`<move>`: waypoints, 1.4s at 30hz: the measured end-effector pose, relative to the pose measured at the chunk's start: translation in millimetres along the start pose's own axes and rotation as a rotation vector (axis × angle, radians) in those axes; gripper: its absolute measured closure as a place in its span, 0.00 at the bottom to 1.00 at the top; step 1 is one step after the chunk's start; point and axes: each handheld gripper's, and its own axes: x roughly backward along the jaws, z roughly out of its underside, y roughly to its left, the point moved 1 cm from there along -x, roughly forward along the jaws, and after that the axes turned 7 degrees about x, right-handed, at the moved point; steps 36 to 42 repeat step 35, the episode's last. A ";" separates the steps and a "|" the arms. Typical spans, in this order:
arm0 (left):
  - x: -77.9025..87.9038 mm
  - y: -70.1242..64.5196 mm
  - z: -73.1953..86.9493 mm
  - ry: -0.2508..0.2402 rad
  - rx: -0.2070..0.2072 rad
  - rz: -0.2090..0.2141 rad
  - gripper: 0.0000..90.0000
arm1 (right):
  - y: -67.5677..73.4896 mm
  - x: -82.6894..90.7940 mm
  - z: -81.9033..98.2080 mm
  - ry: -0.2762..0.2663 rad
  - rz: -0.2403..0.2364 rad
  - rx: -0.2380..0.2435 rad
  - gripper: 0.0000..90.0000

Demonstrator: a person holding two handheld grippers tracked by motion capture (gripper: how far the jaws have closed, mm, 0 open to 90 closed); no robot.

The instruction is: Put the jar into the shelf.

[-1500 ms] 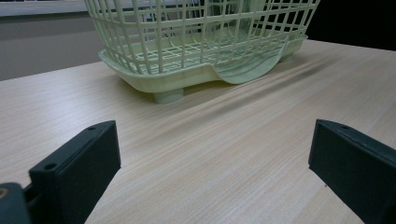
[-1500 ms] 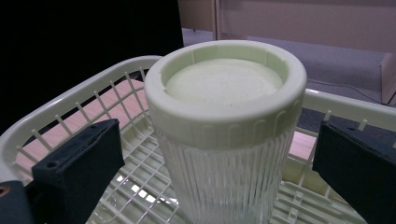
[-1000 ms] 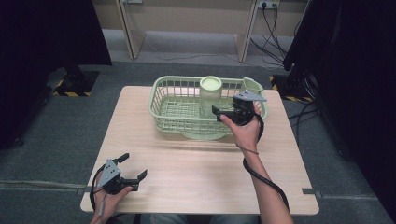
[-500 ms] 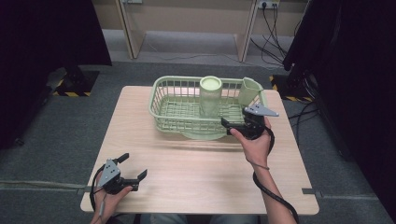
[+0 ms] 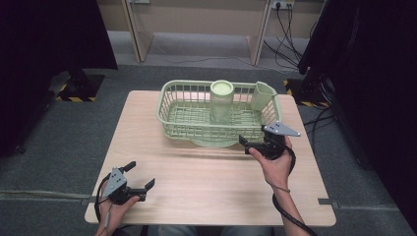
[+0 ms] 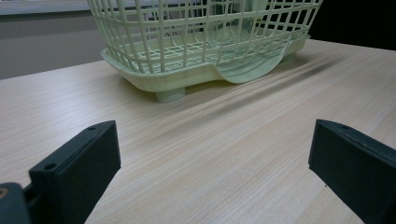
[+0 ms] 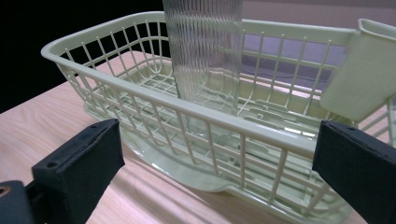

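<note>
**Both grippers empty, jar standing in the basket**

Nearest, the left gripper (image 5: 132,183) rests low on the tabletop (image 5: 196,182), jaws apart. Farther on, the right gripper (image 5: 252,144) hovers just beside the green basket (image 5: 169,105), jaws wide apart, holding nothing. Inside the basket the ribbed glass jar (image 5: 222,102) stands upright, a green cup (image 5: 262,96) at its far corner.

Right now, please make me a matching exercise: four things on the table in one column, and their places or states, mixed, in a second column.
Things:
1. glass jar
2. cup holder
3. left gripper
4. right gripper

Places or states:
A. open, low at the table's near left corner
B. upright inside the basket
C. hooked on the basket's far right corner
D. open, just outside the basket's near right wall

Pairs: 1-B, 2-C, 3-A, 4-D
</note>
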 end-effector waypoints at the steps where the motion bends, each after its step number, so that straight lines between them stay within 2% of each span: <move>1: -0.1 0.0 0.0 0.000 0.000 0.000 0.02 | -0.4 2.0 1.9 0.000 0.001 -0.001 0.02; 11: -0.1 -0.1 0.0 0.001 0.000 -0.001 0.02 | -3.5 18.5 24.2 -0.005 0.017 -0.030 0.02; 35: -0.2 -0.5 -0.1 0.003 -0.005 -0.002 0.02 | -10.5 49.0 78.1 0.020 0.064 -0.099 0.02; 42: -0.2 -0.5 -0.1 0.003 -0.005 -0.002 0.02 | -10.5 49.0 78.1 0.020 0.064 -0.099 0.02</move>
